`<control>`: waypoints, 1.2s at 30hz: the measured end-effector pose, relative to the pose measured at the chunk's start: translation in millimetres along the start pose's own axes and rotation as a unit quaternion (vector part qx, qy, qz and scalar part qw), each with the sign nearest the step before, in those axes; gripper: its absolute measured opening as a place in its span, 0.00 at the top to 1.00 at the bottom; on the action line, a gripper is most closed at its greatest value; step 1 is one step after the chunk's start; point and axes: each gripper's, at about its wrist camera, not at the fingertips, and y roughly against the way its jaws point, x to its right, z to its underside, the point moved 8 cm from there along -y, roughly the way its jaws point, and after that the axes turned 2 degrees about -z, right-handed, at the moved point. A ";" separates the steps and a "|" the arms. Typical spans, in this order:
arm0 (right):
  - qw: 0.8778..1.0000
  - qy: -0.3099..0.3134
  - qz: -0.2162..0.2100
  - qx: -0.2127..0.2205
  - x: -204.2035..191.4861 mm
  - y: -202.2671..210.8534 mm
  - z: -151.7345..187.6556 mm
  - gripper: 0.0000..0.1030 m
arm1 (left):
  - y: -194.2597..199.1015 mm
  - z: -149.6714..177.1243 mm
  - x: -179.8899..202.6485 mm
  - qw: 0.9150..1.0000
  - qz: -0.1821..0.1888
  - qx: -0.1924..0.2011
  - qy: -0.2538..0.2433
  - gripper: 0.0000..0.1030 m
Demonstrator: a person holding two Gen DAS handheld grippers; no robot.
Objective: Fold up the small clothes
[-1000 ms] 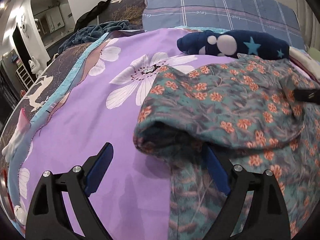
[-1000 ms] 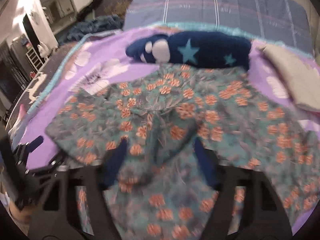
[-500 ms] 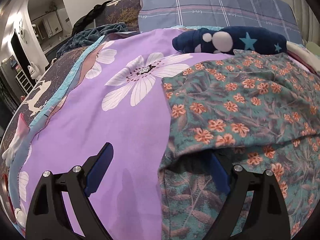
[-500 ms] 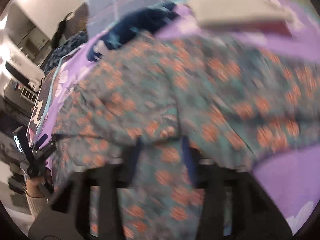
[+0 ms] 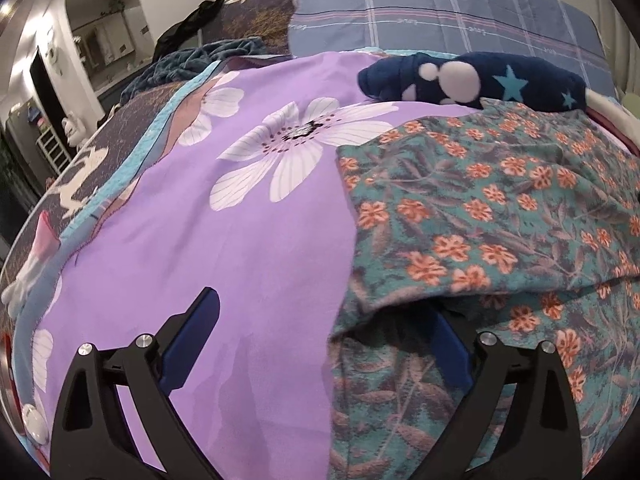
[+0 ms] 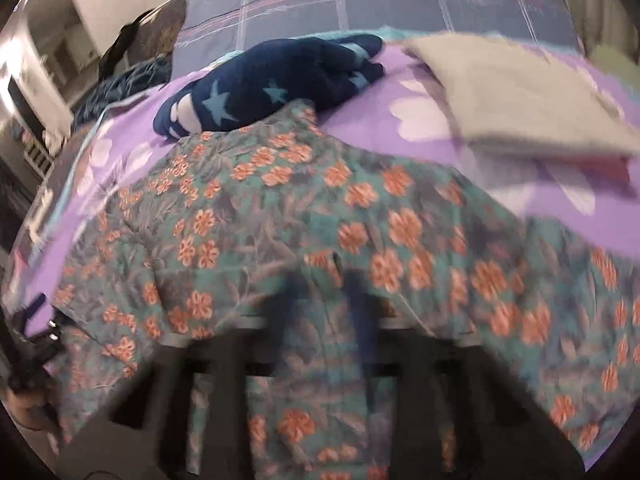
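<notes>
While my left gripper (image 5: pixel 320 332) stands wide apart over the bed, its left blue finger (image 5: pixel 192 332) rests above the bare purple bedsheet with big white flowers (image 5: pixel 240 240), and its right blue finger (image 5: pixel 448 348) sits tucked under the lifted edge of the teal garment printed with orange blossoms (image 5: pixel 480 216). Its jaws have just been opening a little further, and I see nothing pressed between them; the fabric only drapes over the right finger.

From my right wrist view, everything is smeared by motion. My right gripper (image 6: pixel 324 296) has its two dark fingers close together, the jaws having just closed, and a raised fold of the same floral garment (image 6: pixel 320 216) appears pinched between them, though the blur keeps me from seeing the pads clearly.

That garment lies spread across the right half of the sheet, partly doubled over on itself. Just beyond its far edge lies a navy plush piece with light blue stars and white spots (image 5: pixel 472 80), touching it. Further right, a folded beige cloth (image 6: pixel 520 96) rests on the sheet. Behind everything is a blue-grey plaid pillow (image 5: pixel 440 16).
</notes>
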 end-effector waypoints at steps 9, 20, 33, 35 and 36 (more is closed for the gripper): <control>0.996 -0.078 0.052 0.008 61.1 7.5 -2.9 0.93 | -3.1 4.1 -20.3 0.999 -0.004 -0.010 0.050 0.06; 0.999 0.019 -0.048 0.015 -6.9 47.4 38.6 0.75 | 48.3 5.1 -9.7 0.997 0.074 0.032 0.019 0.61; 0.999 0.038 -0.018 0.004 -12.9 16.5 62.2 0.38 | -3.4 -16.9 83.8 0.978 0.199 -0.027 0.048 0.61; 0.999 0.041 -0.012 0.011 -15.8 19.8 62.4 0.38 | 0.1 -20.2 92.4 0.976 0.214 -0.021 0.034 0.47; 0.999 0.033 -0.007 0.019 -12.8 24.2 60.5 0.50 | 0.5 -19.9 96.0 0.978 0.206 -0.021 0.022 0.46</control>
